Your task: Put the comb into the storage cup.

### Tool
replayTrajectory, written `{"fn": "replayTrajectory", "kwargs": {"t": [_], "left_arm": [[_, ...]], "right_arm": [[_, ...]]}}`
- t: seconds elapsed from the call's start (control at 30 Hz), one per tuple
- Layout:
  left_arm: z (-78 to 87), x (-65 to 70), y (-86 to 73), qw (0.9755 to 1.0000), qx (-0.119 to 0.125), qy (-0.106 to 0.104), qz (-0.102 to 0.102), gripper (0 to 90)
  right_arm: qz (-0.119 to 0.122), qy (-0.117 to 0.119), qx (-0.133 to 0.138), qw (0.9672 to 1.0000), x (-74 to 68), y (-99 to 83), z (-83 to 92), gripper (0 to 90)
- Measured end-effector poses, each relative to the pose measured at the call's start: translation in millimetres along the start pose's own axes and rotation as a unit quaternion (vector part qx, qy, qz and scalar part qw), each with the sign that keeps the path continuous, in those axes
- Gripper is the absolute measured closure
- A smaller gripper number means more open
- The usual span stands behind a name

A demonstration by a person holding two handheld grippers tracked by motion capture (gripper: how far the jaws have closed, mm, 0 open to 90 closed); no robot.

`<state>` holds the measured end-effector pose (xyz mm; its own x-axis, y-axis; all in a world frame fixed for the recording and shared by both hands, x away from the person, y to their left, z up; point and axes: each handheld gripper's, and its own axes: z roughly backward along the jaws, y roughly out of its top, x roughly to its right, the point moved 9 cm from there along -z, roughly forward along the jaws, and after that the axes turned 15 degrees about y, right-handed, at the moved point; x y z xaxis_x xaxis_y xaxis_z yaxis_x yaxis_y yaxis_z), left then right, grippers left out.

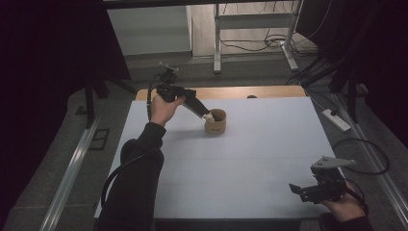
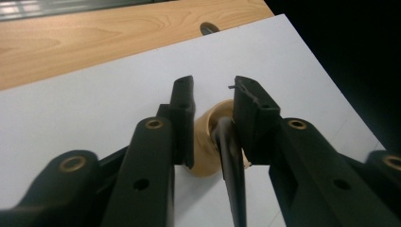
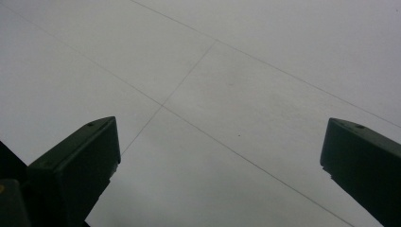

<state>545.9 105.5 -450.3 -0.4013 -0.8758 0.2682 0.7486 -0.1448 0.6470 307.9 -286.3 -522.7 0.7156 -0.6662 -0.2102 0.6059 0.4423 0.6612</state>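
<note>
High view: my left gripper (image 1: 208,115) hangs over the small round tan cup (image 1: 216,122), fingers (image 2: 183,111) a little apart, pinching nothing. A thin black stick (image 2: 230,165) already leans inside the cup, so that part looks done. My right gripper (image 1: 299,190) waits far away, fingers spread wide.

The counter (image 1: 231,159) is covered by a matt, smooth, pale sheet, faintly scored with thin seam lines; along its far edge a strip of light wood (image 2: 94,38) shows, grain visible, with a soft satin finish. The small cup (image 1: 215,122) looks like tan wood or cardboard, matt and smooth. A glossy black handle (image 2: 230,161) leans in it. The left tongs (image 2: 213,94) are matt black plastic with brass-coloured bushings (image 2: 154,124); the right tongs (image 3: 217,156) look the same dull black. A grey metal plate (image 1: 332,162) tops the right tongs. The sleeve (image 1: 137,178) is dark cloth
</note>
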Motion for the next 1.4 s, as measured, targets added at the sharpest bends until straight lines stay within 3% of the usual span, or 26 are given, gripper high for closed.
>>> {"fn": "replayTrajectory", "kwargs": {"t": [0.43, 0.83, 1.07, 1.4], "left_arm": [[-0.3, -3.5, -1.7, 0.9979, 0.039, 0.037, -0.036, 52.2], [1.8, -0.8, 1.0, 0.9903, 0.080, 0.080, -0.082, 37.4], [4.4, -3.7, -1.4, 0.9864, 0.106, 0.090, -0.087, 29.8], [9.7, -6.8, -2.4, 0.9825, 0.125, 0.104, -0.090, 17.5]], "right_arm": [[0.000, -0.001, 0.000, 1.0000, 0.0, 0.1, 0.1, 0.0], [0.001, -0.001, 0.000, 1.0000, -0.2, 0.0, 0.0, 0.0], [0.001, -0.001, 0.000, 1.0000, -0.4, 0.0, -0.1, 0.0], [0.001, -0.003, 0.001, 1.0000, -0.2, 0.1, 0.1, 0.0]]}}
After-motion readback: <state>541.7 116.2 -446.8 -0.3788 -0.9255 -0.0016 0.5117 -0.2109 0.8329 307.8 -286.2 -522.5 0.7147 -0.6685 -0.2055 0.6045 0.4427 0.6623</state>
